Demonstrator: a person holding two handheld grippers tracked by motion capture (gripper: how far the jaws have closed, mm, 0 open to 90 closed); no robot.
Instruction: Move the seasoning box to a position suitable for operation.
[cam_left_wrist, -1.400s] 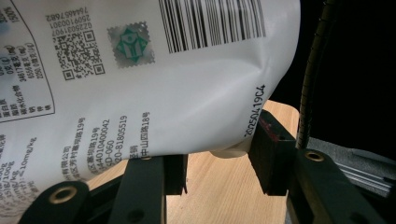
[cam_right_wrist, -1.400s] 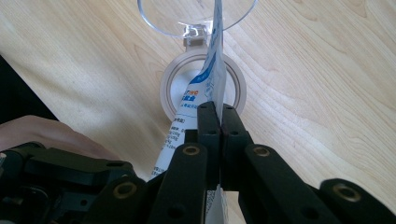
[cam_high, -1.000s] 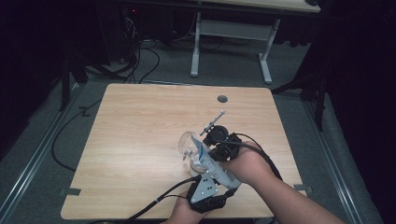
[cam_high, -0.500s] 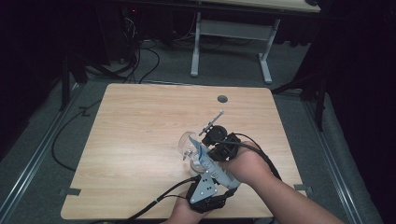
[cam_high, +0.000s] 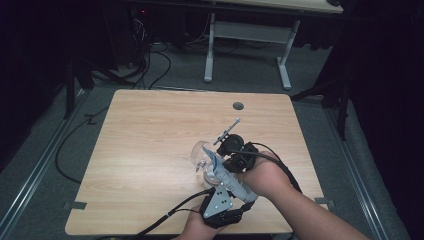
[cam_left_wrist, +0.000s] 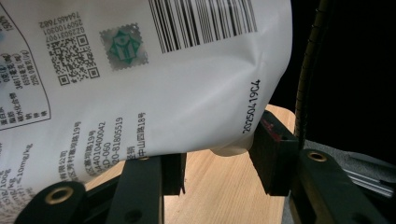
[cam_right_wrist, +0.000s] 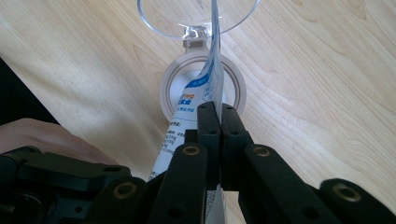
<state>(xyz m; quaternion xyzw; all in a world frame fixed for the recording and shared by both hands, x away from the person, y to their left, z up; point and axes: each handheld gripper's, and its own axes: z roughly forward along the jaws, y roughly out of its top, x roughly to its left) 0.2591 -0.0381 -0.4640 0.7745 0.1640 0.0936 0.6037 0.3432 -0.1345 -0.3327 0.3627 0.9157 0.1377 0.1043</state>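
White plastic forms the pouch, printed with a barcode, a QR code, a green stamp, a date code and blue lettering. It hangs over the clear glass on the pale wooden worktop, its top edge tipped toward the bowl. The right tongs are clenched on the pouch's thin edge. The left tongs grip its bulging lower corner, half spread. Against the earlier frames nothing has shifted: both hands, pouch and glass sit where they were.
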